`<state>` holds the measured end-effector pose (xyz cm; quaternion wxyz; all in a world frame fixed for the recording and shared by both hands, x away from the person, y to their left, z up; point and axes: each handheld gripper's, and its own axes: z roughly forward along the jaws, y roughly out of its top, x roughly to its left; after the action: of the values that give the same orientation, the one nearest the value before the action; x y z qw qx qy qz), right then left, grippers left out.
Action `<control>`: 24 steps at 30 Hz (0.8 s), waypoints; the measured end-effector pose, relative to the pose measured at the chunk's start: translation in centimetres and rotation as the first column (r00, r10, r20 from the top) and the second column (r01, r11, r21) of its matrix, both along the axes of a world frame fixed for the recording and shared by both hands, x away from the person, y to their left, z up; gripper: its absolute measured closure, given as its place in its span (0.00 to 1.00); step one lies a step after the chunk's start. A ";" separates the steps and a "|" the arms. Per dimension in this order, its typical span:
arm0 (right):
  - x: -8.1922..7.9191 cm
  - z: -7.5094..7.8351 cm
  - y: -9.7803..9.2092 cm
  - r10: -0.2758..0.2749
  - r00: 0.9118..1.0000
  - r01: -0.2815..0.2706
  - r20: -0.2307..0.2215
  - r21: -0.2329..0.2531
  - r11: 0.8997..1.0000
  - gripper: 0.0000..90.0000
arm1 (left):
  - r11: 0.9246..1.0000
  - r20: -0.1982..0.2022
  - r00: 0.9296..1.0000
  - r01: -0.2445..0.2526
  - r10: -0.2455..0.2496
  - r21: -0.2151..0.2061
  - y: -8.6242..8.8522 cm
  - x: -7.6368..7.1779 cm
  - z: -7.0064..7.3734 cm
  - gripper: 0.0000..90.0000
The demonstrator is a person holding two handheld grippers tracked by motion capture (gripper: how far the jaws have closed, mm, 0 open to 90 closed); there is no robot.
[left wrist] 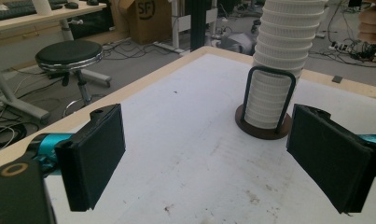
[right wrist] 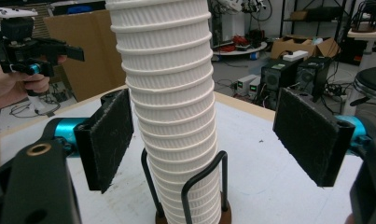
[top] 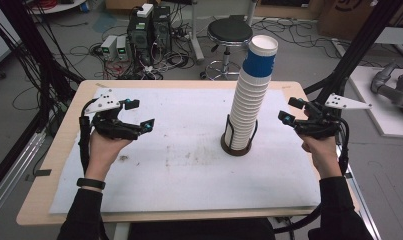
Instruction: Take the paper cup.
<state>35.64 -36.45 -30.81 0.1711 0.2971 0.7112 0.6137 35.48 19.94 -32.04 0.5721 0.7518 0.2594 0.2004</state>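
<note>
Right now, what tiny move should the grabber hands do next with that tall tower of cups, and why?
Probably ease the right gripper toward the stack of paper cups, up near the top cup. Its jaws stand open and already face the stack, which sits apart from them in its wire holder. The left gripper is open too, but farther off across the white mat.

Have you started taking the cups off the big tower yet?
Not yet. The cup stack stands whole in its holder, and no cup lies on the white mat. The left gripper and right gripper are open and empty. All the cup work is left.
</note>
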 end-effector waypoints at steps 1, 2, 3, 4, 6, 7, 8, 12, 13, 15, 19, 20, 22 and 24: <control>0.1 -0.1 0.0 0.002 1.000 -0.002 -0.002 0.001 1.000 0.23 | 1.000 0.000 1.000 0.000 0.000 -0.006 0.0 0.0 0.0 0.13; 0.1 -0.2 0.0 0.003 1.000 -0.003 -0.005 -0.002 1.000 0.22 | 1.000 0.000 1.000 -0.002 0.002 -0.010 0.1 0.0 0.0 0.13; 0.3 -0.3 0.0 0.007 1.000 -0.007 -0.006 -0.008 1.000 0.22 | 1.000 -0.001 1.000 -0.001 0.001 -0.013 0.1 0.0 0.0 0.13; 0.3 -0.3 0.0 0.010 1.000 -0.010 -0.012 -0.011 1.000 0.22 | 1.000 -0.003 1.000 -0.002 0.002 -0.015 0.2 0.0 0.0 0.13; 0.3 -0.3 0.1 0.002 1.000 -0.002 -0.012 -0.013 1.000 0.22 | 1.000 -0.005 1.000 -0.006 0.006 -0.015 0.3 -0.1 -0.1 0.13; 0.3 -0.3 0.1 -0.001 1.000 0.001 -0.006 -0.011 1.000 0.22 | 1.000 -0.007 1.000 -0.006 0.006 -0.015 0.3 -0.1 -0.1 0.13; 0.2 -0.2 0.2 -0.006 1.000 0.006 0.000 -0.014 1.000 0.22 | 1.000 -0.008 1.000 -0.009 0.009 -0.014 0.4 -0.1 -0.2 0.13; -0.4 0.1 0.6 -0.022 0.999 0.023 0.037 -0.029 0.999 0.22 | 1.000 -0.011 1.000 -0.009 0.009 -0.018 0.4 0.0 -0.2 0.13; -0.5 0.3 0.7 -0.018 0.999 0.019 0.043 -0.028 0.999 0.21 | 1.000 -0.015 1.000 -0.004 0.004 -0.015 0.3 0.0 -0.2 0.13; -0.6 0.4 0.8 -0.017 0.999 0.018 0.043 -0.025 1.000 0.21 | 1.000 -0.017 1.000 -0.002 0.002 -0.013 0.3 0.0 -0.2 0.13; -0.7 0.8 1.5 -0.039 0.998 0.040 0.044 -0.032 0.999 0.19 | 1.000 -0.016 1.000 0.003 -0.003 -0.011 0.3 -0.1 -0.2 0.13; -0.6 0.8 1.6 -0.037 0.998 0.039 0.051 -0.033 0.999 0.17 | 1.000 -0.018 1.000 0.002 -0.002 -0.012 0.3 -0.2 -0.2 0.13; -0.6 0.8 1.8 -0.043 0.998 0.044 0.048 -0.030 0.999 0.17 | 1.000 -0.018 1.000 -0.001 0.001 -0.012 0.4 -0.2 -0.2 0.13; -0.5 0.9 2.0 -0.043 0.998 0.043 0.048 -0.017 0.999 0.17 | 1.000 -0.016 1.000 -0.003 0.003 -0.013 0.5 -0.3 -0.2 0.13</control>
<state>35.13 -34.47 -29.90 0.2038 0.2961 0.7057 0.6105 35.17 20.39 -32.22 0.5745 0.7493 0.2663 0.1937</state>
